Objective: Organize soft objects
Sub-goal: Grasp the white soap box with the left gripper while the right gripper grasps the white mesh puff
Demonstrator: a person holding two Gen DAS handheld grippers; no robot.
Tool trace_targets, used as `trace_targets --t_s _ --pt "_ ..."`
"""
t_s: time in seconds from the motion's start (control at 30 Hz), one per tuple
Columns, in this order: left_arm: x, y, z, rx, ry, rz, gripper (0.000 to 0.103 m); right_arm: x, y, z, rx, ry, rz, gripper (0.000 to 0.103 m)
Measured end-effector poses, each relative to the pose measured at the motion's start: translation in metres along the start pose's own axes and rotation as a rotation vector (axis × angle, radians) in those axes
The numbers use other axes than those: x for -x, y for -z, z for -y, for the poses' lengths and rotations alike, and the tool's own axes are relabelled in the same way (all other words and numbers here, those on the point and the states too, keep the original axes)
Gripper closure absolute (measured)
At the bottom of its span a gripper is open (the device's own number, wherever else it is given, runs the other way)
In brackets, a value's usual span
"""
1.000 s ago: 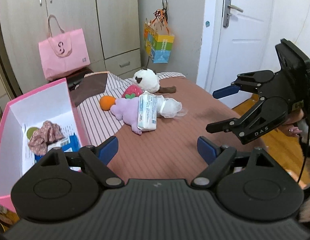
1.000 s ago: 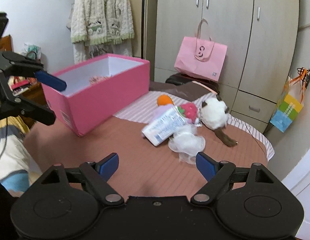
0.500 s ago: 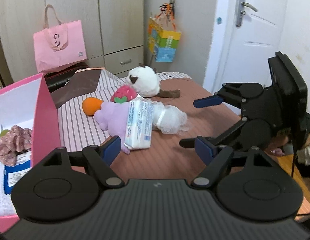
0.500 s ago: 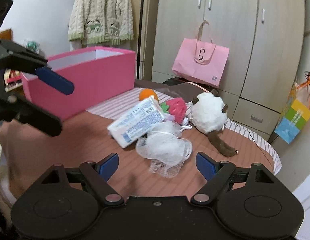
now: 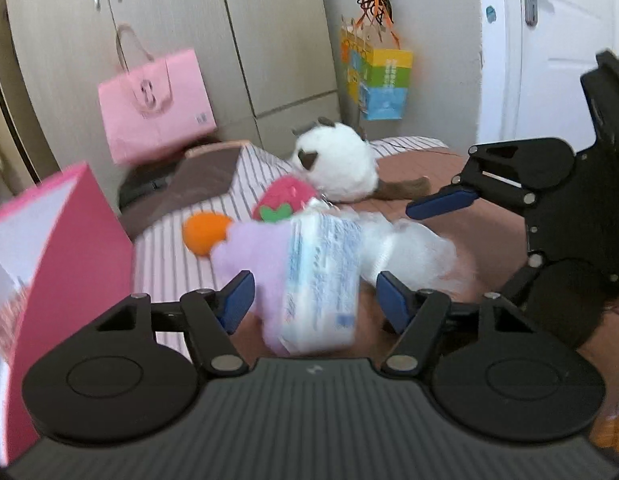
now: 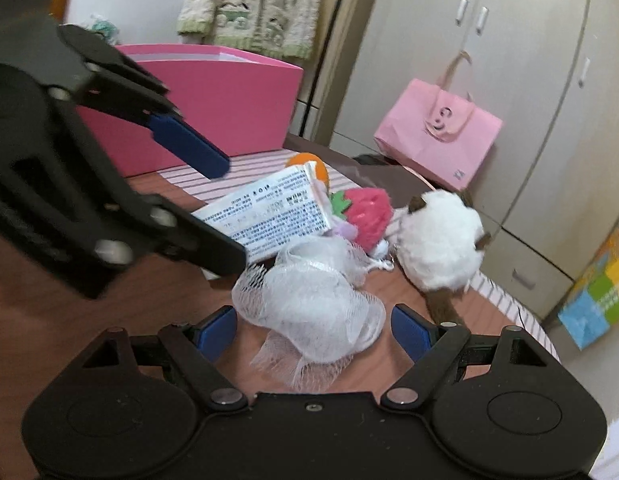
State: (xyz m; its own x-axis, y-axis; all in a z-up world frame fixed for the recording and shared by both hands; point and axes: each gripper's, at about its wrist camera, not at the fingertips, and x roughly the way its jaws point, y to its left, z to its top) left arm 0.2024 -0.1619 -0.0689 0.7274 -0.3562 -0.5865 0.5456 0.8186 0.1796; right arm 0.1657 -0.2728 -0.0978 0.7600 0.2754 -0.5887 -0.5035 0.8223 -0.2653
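Observation:
A pile of soft things lies on the brown bed. A tissue pack [image 5: 323, 280] rests on a purple plush [image 5: 255, 256], between the open fingers of my left gripper [image 5: 315, 304]. A white mesh puff [image 6: 313, 300] lies between the open fingers of my right gripper [image 6: 313, 328]. Behind them are a strawberry plush [image 6: 365, 210], an orange plush [image 5: 205, 232] and a white round plush [image 6: 439, 246]. The pink box [image 5: 69, 264] stands at the left. Each gripper shows in the other's view, the left [image 6: 213, 216] and the right [image 5: 441, 204], both open.
A pink tote bag [image 5: 155, 106] leans on the wardrobe behind the bed. A colourful bag [image 5: 379, 80] hangs on the wall by the white door [image 5: 557, 52]. A striped sheet [image 5: 169, 264] covers the bed's far part. A cardigan [image 6: 253, 4] hangs behind the box.
Both grippers have moved forward and down toward the pile. The tissue pack now sits between the left fingers, and the mesh puff between the right fingers. Both stay open.

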Motion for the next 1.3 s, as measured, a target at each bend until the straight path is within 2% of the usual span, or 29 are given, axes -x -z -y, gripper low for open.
trace_targets --t_s 0.2,0.27,0.43,0.57,0.83,1.0,1.13,1.3 --pt "-0.012 0.001 0.004 0.006 0.014 -0.031 0.047 -0.009 -0.002 0.005 -0.015 -0.014 0.026 0.017" --pt "-0.015 0.003 0.005 0.027 0.015 -0.036 0.049 -0.011 -0.002 0.007 -0.031 -0.021 0.025 0.034" --pt "-0.016 0.007 0.003 0.049 -0.006 -0.007 0.061 -0.01 -0.002 0.005 -0.039 -0.01 0.038 0.051" --pt "-0.017 0.011 -0.009 0.102 0.034 0.008 0.063 -0.006 0.001 0.008 -0.092 -0.005 0.038 0.06" --pt "-0.01 0.02 -0.009 0.183 0.066 0.033 0.065 0.011 0.009 -0.001 -0.174 0.019 0.034 0.062" --pt "-0.001 0.028 -0.012 0.254 0.095 0.057 0.065 0.02 0.01 0.001 -0.296 0.045 0.01 0.062" --pt "0.006 0.035 -0.017 0.339 0.135 0.075 0.065 0.028 0.014 -0.002 -0.363 0.043 0.025 0.062" --pt "0.015 0.046 -0.024 0.422 0.161 0.084 0.065 0.04 0.014 -0.015 -0.386 0.057 0.054 0.062"
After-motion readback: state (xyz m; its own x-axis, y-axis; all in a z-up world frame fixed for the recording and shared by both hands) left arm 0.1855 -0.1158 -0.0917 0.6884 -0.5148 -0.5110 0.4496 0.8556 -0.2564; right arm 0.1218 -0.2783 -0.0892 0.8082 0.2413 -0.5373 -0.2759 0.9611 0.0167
